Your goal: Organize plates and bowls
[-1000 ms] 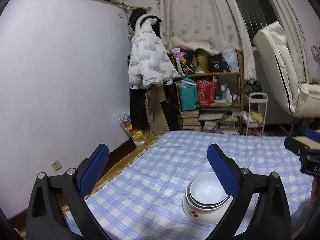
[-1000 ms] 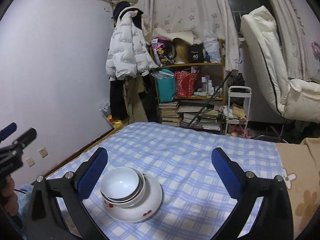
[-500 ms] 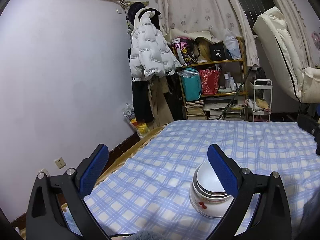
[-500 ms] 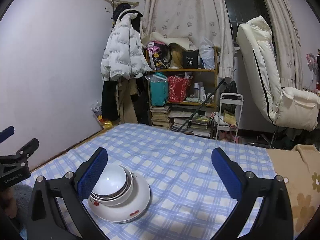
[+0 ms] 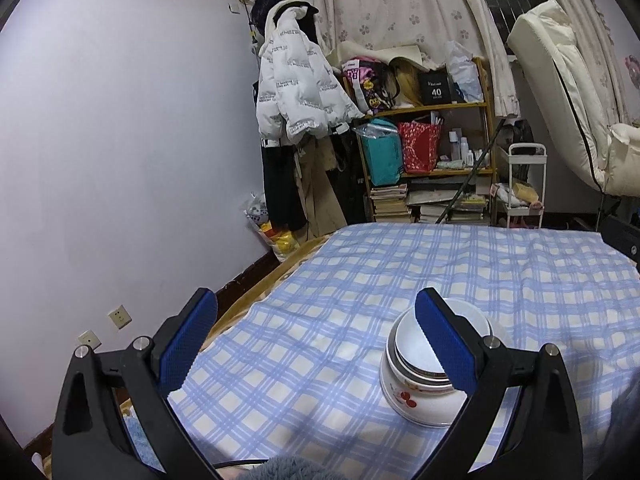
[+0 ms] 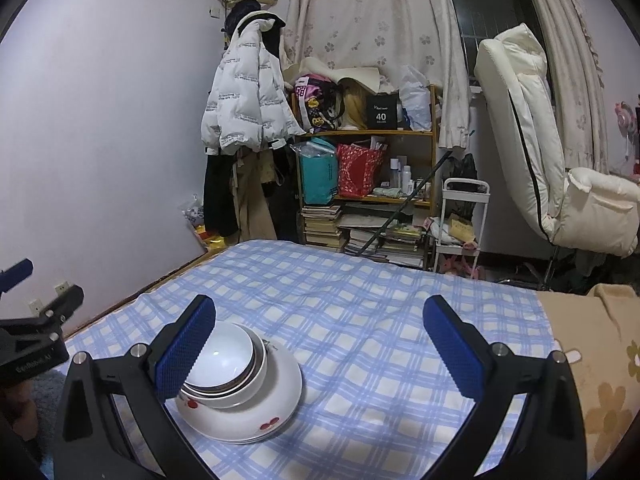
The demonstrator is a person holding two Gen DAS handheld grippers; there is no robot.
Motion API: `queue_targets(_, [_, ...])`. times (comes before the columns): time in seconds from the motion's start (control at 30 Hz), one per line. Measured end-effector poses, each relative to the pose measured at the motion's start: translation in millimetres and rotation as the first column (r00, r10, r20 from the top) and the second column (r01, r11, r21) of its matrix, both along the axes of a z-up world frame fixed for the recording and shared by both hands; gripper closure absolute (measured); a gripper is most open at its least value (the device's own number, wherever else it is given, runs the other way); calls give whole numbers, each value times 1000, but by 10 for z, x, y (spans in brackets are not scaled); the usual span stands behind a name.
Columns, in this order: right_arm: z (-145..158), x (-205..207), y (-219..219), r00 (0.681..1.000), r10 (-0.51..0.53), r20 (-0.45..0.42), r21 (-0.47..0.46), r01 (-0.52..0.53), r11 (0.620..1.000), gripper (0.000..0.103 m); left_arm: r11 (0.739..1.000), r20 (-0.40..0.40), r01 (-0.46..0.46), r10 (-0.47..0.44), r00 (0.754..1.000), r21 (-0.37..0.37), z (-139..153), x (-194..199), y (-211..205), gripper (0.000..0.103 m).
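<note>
Glossy white glazed bowls (image 6: 240,392) are shining at lower left, nested with a metal-looking rim, sitting on matt checked cloth bedsheet (image 6: 360,320). Textured blue pads (image 6: 182,354) are lining matt black plastic jaws.

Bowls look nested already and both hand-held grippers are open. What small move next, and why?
Probably nothing more than easing both back. The bowl stack sits nested on the checked cloth, and the left hand-held gripper and right hand-held gripper are open and empty, with no other dish in view.

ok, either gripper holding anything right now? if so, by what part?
Nothing is held. The left gripper and the right gripper are both open and empty; the nested bowls sit untouched on the checked cloth.
</note>
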State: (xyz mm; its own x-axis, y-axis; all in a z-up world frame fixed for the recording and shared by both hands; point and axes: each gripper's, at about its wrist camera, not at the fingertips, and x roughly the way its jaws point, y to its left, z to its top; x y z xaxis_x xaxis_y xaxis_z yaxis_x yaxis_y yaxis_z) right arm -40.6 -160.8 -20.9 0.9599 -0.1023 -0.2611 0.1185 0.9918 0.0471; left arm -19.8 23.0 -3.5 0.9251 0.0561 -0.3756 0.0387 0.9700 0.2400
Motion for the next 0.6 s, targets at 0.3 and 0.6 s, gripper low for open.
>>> queue_targets(0.3, [-24, 9, 16, 1000, -2, -14, -14, 2, 1000, 0, 1000, 1, -4, 4, 1000, 5, -7, 4, -18, 5])
queue_targets(0.6, [-28, 8, 20, 1000, 0, -20, -10, 0, 1000, 0, 1000, 20, -3, 3, 1000, -6, -4, -13, 9, 5])
